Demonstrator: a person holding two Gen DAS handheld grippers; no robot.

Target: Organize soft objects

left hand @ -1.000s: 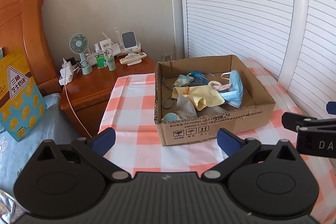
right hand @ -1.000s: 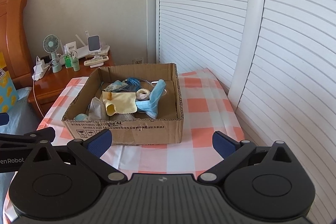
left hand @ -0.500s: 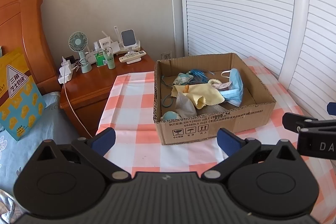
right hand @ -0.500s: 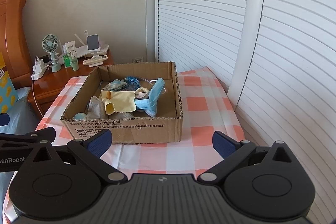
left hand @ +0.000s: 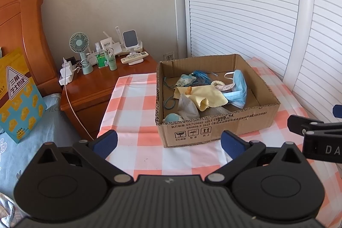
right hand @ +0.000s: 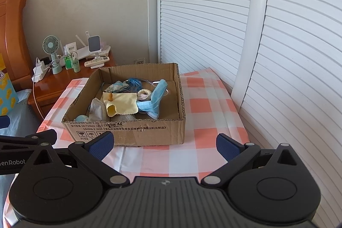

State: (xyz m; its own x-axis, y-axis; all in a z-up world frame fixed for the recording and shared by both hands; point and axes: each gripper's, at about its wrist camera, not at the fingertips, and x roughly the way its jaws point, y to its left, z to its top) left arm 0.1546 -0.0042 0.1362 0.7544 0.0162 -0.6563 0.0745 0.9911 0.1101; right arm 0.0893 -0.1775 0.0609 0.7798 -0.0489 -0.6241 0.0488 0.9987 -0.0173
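Left wrist view: the left claw is spread wide and empty before the cardboard box on the checked counter. Inside, the yellow cloth and blue mask overlap; a grey piece is half hidden. The right claw gapes too, empty.

Left claw: black plastic, two round discs, silver screws, blue finger pads. Right claw: same look. White letters on side.
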